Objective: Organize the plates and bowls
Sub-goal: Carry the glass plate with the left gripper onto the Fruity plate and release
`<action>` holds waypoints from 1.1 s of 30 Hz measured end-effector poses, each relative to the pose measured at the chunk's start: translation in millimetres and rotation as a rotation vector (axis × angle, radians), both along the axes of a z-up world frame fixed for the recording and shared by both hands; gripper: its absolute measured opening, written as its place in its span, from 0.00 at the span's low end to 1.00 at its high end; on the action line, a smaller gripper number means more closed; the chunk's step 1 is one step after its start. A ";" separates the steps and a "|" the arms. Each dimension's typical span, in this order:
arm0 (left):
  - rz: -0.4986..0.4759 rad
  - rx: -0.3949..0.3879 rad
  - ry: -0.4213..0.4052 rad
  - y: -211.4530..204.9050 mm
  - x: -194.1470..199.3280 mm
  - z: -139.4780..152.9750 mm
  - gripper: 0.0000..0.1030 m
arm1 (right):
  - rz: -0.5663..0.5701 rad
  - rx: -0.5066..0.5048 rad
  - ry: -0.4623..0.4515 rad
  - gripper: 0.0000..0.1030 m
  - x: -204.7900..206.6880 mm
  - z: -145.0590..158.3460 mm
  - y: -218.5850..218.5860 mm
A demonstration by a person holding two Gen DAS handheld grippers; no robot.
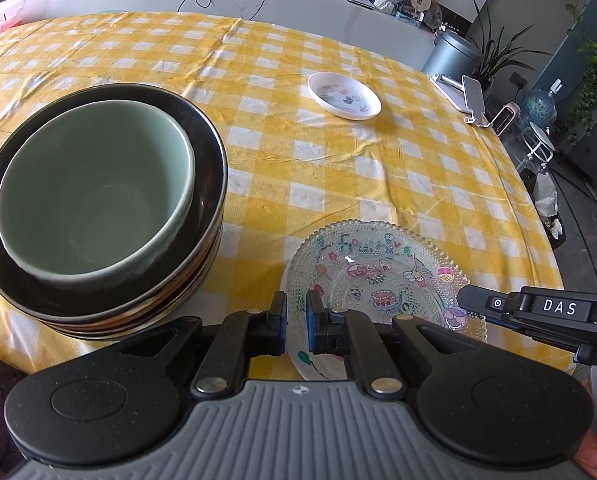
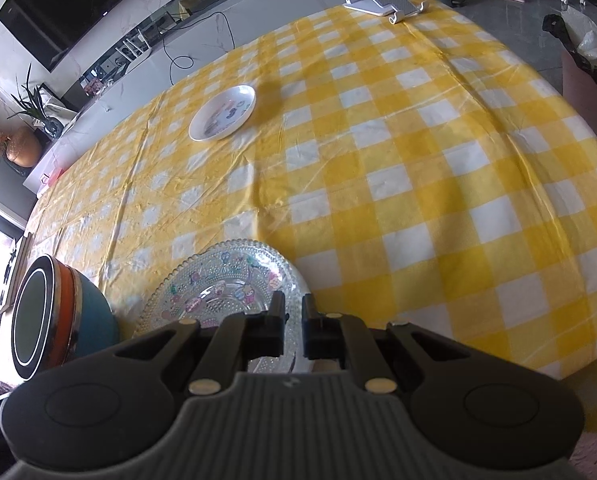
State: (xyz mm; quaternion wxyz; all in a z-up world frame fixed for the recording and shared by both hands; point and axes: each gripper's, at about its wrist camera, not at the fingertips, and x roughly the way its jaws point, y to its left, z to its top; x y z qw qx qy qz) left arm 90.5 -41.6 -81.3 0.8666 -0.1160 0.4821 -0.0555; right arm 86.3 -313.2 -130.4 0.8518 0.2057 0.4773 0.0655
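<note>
The glass plate (image 1: 382,276) lies flat on the yellow checked worktop (image 1: 338,152) near its front edge, just beside the stack of dark bowls (image 1: 202,208) that carries the green bowl (image 1: 94,192); a small white plate (image 1: 344,95) sits well apart toward the far side. Both tongs are clenched almost shut: the left tongs (image 1: 296,322) straddle the plate's near-left rim and the right tongs (image 2: 292,328) its near-right rim, but whether the pads truly pinch the glass or only hover over it is hard to judge, since the rim vanishes under the fingers in both views. If only one side bites, the plate would likely tilt and slide off as it is lifted; beaded glass looks slippery, and a thin rim hold could let go. Swinging it toward the stack could knock the green bowl, which sits off-centre. The stack's lower bowls and the worktop's front edge are cut off.
</note>
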 end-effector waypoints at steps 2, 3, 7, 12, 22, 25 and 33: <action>-0.002 0.006 0.001 -0.4 0.3 -1.2 0.09 | 0.005 -0.010 0.003 0.06 0.4 -0.7 1.4; -0.004 0.011 0.000 -0.6 0.1 -1.5 0.09 | 0.009 -0.021 0.003 0.06 0.0 -0.7 3.0; -0.006 0.022 -0.002 -1.2 -0.7 -2.4 0.09 | 0.022 -0.049 -0.001 0.06 -0.3 -0.4 7.6; -0.012 0.032 0.006 -2.7 -1.8 -4.9 0.09 | 0.034 -0.085 -0.002 0.07 -0.6 -0.3 12.6; -0.022 0.048 0.008 -5.5 -1.3 -5.9 0.09 | 0.061 -0.173 -0.003 0.08 -0.2 -2.3 22.7; -0.026 0.057 0.007 -6.5 -0.8 -5.9 0.09 | 0.064 -0.181 -0.006 0.08 -0.5 -2.2 23.7; -0.036 0.069 0.007 -8.6 -1.3 -5.9 0.09 | 0.074 -0.205 -0.010 0.09 -0.4 -1.4 27.3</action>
